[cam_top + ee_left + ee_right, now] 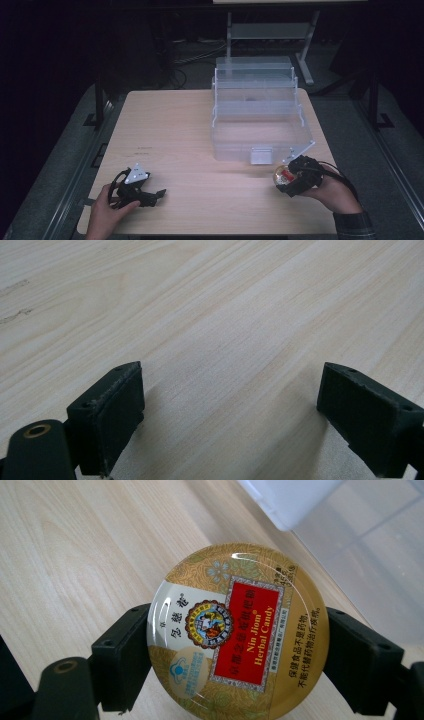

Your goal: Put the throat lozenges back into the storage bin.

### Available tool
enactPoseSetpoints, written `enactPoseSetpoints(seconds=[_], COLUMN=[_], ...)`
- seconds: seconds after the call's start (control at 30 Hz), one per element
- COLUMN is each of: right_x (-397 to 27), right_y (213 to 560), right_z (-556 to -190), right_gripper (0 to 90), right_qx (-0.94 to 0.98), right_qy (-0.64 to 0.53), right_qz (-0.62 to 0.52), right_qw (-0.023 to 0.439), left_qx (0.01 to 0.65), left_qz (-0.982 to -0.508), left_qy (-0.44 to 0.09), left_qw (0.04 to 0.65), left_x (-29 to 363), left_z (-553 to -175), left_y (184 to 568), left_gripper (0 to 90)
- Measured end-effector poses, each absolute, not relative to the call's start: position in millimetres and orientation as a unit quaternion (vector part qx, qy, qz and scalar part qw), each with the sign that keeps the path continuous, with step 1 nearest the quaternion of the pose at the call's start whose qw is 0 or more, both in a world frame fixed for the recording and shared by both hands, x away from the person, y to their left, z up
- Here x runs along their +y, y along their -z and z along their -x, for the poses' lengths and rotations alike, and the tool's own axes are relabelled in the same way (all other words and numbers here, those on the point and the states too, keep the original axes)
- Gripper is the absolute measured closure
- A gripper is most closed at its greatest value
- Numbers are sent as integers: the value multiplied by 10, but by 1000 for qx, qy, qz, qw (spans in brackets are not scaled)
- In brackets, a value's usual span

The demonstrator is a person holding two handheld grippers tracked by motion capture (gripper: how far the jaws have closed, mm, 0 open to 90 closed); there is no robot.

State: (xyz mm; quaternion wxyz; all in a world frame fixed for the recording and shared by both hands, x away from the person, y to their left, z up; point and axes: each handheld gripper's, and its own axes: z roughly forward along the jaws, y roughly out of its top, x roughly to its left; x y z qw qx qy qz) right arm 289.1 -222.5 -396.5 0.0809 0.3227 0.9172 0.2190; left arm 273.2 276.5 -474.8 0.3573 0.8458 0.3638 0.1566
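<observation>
Looking down from the high view: your left gripper [159,192] rests on the pale wooden table [170,130] near its front left corner, held in your left hand [105,210].
Right side, high view: your right hand [336,192] holds the right gripper [284,181] just in front of the clear plastic box [260,117], with a round candy tin [283,176] between its jaws.
Box, high view: it stands open on the far right part of the table, its tiered trays folded back, a white latch [261,156] on its front wall facing you.
Left gripper view: your jaws stand wide apart with nothing between them; bare wood grain [220,330] runs under them.
Right gripper view, tin: the gold tin [239,632] sits lid toward the camera, with a red label reading "Nin Jiom Herbal Candy".
Right gripper view, grip: your two black jaws press the tin's rim from either side, closed onto it and lifted above the table.
Right gripper view, background: the box's wall [370,545] lies just beyond the tin, upper right.
</observation>
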Motion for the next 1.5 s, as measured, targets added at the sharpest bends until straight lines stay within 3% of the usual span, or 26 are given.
enactPoseSetpoints(seconds=[1.5], right_x=[-2648], right_y=[3559], right_z=[-3090], right_gripper=[195], right_qx=[906], right_qy=[-210], right_qz=[-352], right_qw=[107], left_qx=[365], left_qz=[-845], left_qy=[-157], left_qw=[359], left_x=[2763], left_z=[-2732], left_y=[4749], left_gripper=[108])
